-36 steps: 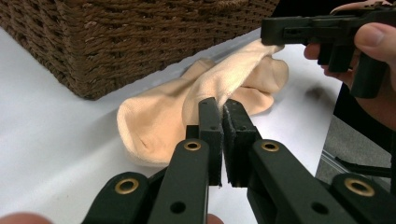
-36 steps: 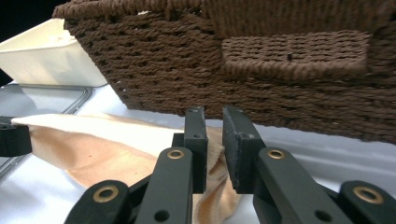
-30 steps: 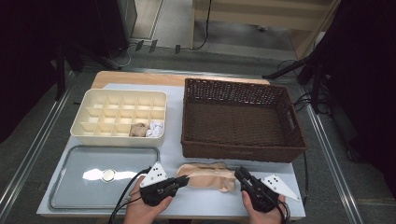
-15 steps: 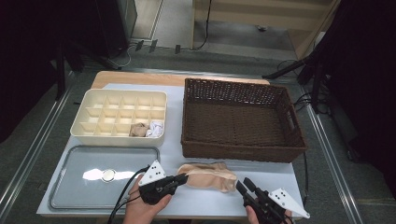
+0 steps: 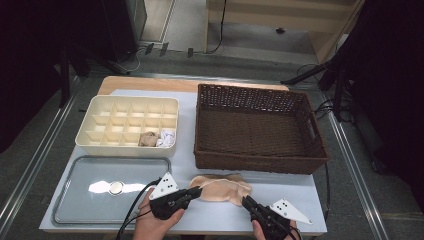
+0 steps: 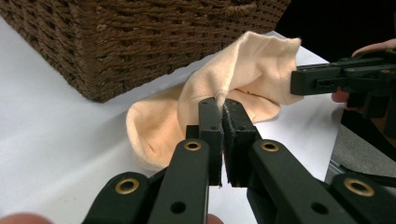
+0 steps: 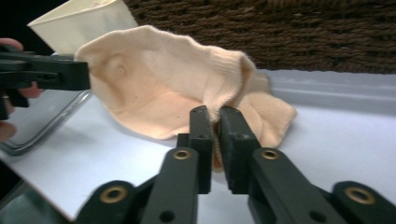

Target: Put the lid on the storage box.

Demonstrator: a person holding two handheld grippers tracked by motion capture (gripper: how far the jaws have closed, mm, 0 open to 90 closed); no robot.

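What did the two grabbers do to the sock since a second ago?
The right gripper pulled back toward the table's near edge, then came forward again and is now shut on the sock, lifting its edge. The left gripper kept its pinch on the other end. The basket, divided box and tray stayed put.

A lab-like workroom: metal-framed table (image 5: 320,220), floor cables (image 5: 215,47), dark equipment stands (image 5: 340,75).
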